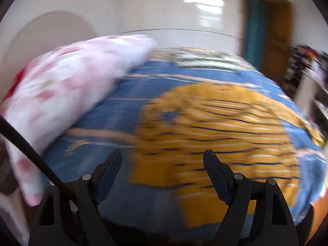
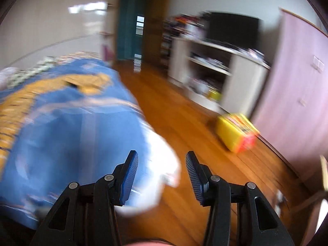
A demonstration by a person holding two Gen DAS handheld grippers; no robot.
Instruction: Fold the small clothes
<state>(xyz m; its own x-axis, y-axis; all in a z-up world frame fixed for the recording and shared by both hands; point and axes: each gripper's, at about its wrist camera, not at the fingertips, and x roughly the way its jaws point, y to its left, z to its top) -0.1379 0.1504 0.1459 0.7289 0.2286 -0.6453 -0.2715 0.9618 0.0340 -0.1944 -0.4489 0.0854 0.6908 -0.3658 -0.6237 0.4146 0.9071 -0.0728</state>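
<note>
A yellow garment with thin dark and white stripes lies spread on the blue bed cover. My left gripper is open and empty, held above the near edge of the garment. My right gripper is open and empty, over the bed's right corner, pointing toward the floor. The garment shows only as a blurred yellow strip at the left of the right wrist view. Both views are motion-blurred.
A pink and white floral quilt is bunched at the bed's left. A white patch of bedding hangs at the bed corner. Wooden floor, a yellow box, a white shelf unit and a door lie to the right.
</note>
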